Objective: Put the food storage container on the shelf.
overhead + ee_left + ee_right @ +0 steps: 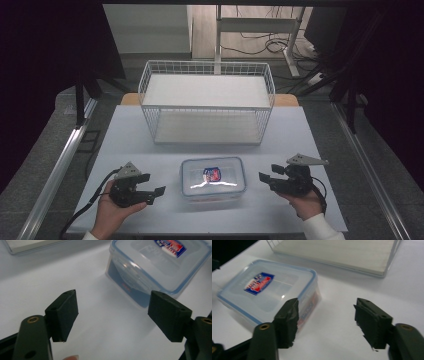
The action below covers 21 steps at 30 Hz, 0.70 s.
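1. A clear plastic container (pixel 213 177) with a blue-rimmed snap lid is sitting flat on the white tabletop (pixel 125 132), near the person's edge and roughly midway between the two hands. A red-and-blue label (pixel 212 174) is showing on top of the lid.
2. The left hand-held gripper (pixel 151 186) is hovering just to the left of the container, not touching it. The person's left hand (pixel 112 210) is wrapping around its body from below.
3. In the left gripper view the left hand-held gripper (pixel 113 315) is standing wide open, with bare tabletop showing between the jaws; the container (pixel 160 267) is lying ahead and to the right of the gap, its near corner close to the right jaw.
4. The right hand-held gripper (pixel 267 178) is hovering just to the right of the container, apart from it, with the right hand (pixel 305 202) gripping it from below and a grey three-cornered plate (pixel 305 160) sitting on top.
5. In the right gripper view the right hand-held gripper (pixel 327 320) is also spread wide and holding nothing; the container (pixel 269 290) is lying ahead and to the left, partly behind the left jaw.
6. A white wire basket (pixel 207 67) is standing at the far side of the tabletop, behind the container and well apart from both hand-held grippers.
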Each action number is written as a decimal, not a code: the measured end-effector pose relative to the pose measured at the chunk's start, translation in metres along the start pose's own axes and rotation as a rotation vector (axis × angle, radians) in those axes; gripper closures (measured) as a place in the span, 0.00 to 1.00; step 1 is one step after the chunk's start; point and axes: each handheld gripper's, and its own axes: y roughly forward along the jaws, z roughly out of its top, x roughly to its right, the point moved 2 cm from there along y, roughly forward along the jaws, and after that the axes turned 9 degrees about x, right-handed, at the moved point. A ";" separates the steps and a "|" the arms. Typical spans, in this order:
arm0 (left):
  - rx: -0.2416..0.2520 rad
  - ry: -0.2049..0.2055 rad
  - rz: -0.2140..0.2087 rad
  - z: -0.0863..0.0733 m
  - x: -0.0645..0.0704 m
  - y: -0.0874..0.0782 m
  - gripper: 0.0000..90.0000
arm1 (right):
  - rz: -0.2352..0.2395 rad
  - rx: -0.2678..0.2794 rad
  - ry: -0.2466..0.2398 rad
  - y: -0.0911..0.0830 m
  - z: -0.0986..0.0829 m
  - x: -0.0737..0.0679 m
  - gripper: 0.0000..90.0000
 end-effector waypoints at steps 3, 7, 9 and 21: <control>0.005 -0.018 -0.009 0.001 -0.001 0.001 0.26 | 0.009 0.006 0.000 0.000 0.000 0.000 0.33; -0.014 -0.012 -0.009 -0.001 0.000 0.004 0.25 | 0.023 0.001 -0.020 0.006 0.001 -0.001 0.32; -0.010 -0.020 -0.020 0.000 0.000 0.005 0.25 | 0.028 -0.005 -0.021 0.010 0.001 -0.001 0.32; 0.008 -0.131 -0.105 0.016 -0.006 0.028 0.22 | 0.087 -0.036 0.006 0.018 -0.002 -0.006 0.27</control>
